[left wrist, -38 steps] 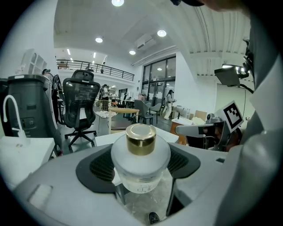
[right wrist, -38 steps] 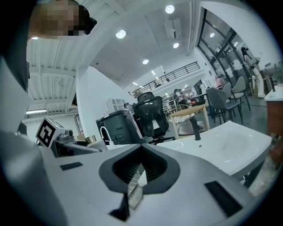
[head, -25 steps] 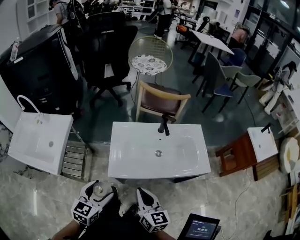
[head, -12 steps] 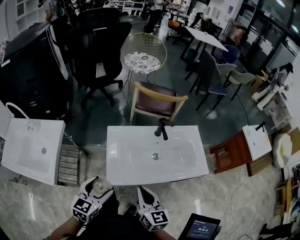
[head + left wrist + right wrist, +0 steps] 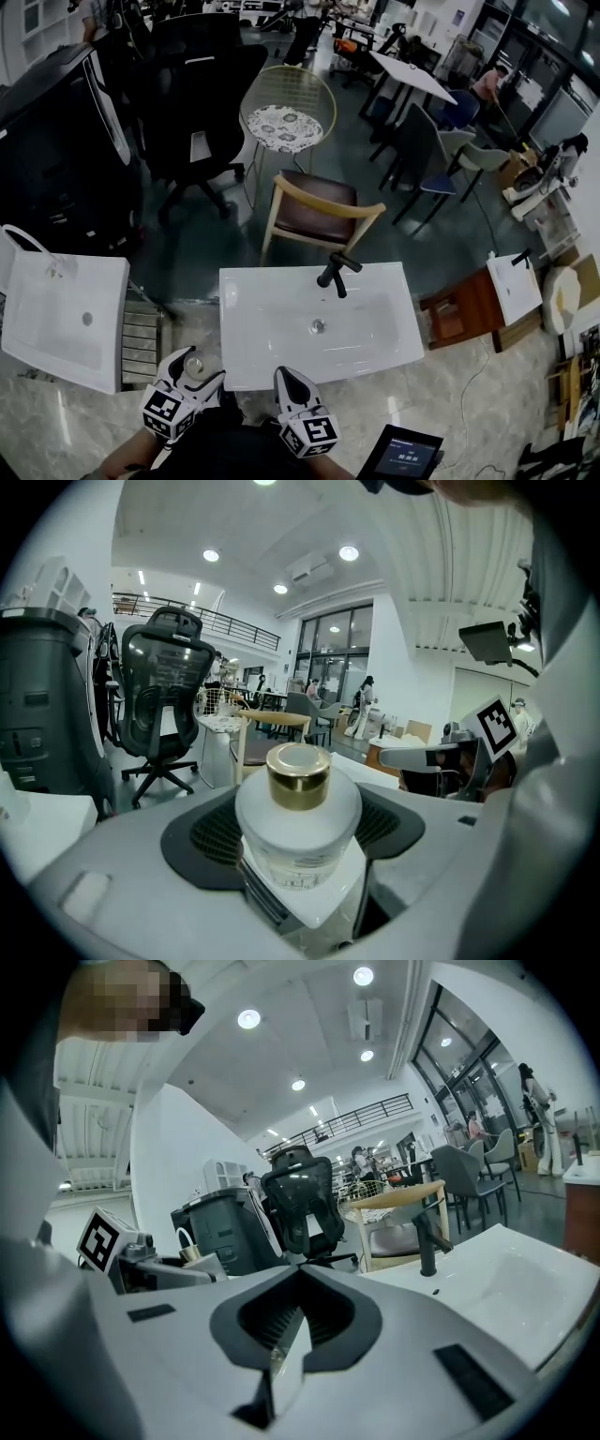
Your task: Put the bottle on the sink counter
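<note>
**Bottle held short of the sink, with little room for error**

The white rectangular ceramic sink (image 5: 236, 319) stands right in front of the person, and its flat rim is the only worktop on offer. That rim is narrow. Most of the top is basin, and the black bent-neck tap (image 5: 335, 275) takes up the middle of the back edge.

The left gripper (image 5: 195, 367) hovers just off the front left corner, not yet over the rim. Its jaws pinch the round white bottle (image 5: 298, 813) by the body, so the bottle stands upright with its shiny gold cap (image 5: 298, 775) on top.

The right gripper (image 5: 286, 380) hangs beside it at the front edge. Its jaws are pressed together with nothing between them.

What worries me:
- **Setting down on the rim.** If the bottle comes down half on the rim, it will likely tip into the basin or off onto the marble-look floor (image 5: 66, 412).
- **Grip on the body.** The body looks smooth and rounded, so the jaws hold it on a curve. A jolt or a tilted approach could let it squirt out.
- **Letting go.** Opening the jaws before the base sits flat would drop the bottle.
- **The idle gripper.** The right gripper sits close enough to knock the bottle if it swings across.
</note>
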Demonstrator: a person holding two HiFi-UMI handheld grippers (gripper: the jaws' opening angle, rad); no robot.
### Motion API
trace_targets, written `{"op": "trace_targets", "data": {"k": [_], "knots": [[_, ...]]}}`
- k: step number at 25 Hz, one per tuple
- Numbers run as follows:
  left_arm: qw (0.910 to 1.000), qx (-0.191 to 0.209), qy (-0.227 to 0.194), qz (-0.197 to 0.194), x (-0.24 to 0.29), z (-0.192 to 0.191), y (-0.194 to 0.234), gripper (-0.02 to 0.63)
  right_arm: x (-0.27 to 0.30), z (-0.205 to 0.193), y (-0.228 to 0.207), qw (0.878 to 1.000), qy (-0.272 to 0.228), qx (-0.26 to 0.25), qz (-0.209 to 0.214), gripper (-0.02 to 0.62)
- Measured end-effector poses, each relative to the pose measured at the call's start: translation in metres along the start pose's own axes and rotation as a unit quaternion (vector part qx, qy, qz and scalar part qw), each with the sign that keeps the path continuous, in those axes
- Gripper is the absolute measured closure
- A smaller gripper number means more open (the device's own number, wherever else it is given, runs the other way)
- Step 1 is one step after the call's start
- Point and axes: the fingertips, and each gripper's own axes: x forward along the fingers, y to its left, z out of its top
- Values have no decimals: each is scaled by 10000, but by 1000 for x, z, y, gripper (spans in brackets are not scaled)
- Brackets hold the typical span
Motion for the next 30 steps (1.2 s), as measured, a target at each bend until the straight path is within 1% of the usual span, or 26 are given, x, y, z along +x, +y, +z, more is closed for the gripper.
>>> {"op": "trace_targets", "data": {"k": [9, 15, 20, 25, 30], "knots": [[9999, 18, -81, -149, 11, 18, 46, 268, 34, 10, 7, 9996, 43, -82, -280, 600], [10000, -24, -73, -12, 24, 20, 72, 268, 44, 10, -8, 9989, 154, -80, -441, 600], [9999, -32, 37, 144, 40, 23, 76, 268, 56, 12, -24, 9994, 165, -26, -287, 600], [9994, 121, 75, 318, 58, 24, 78, 268, 63, 16, -42, 9997, 175, -35, -184, 600], [9989, 197, 104, 405, 83, 27, 81, 268, 78, 9, -54, 9996, 268, 16, -33, 600]]}}
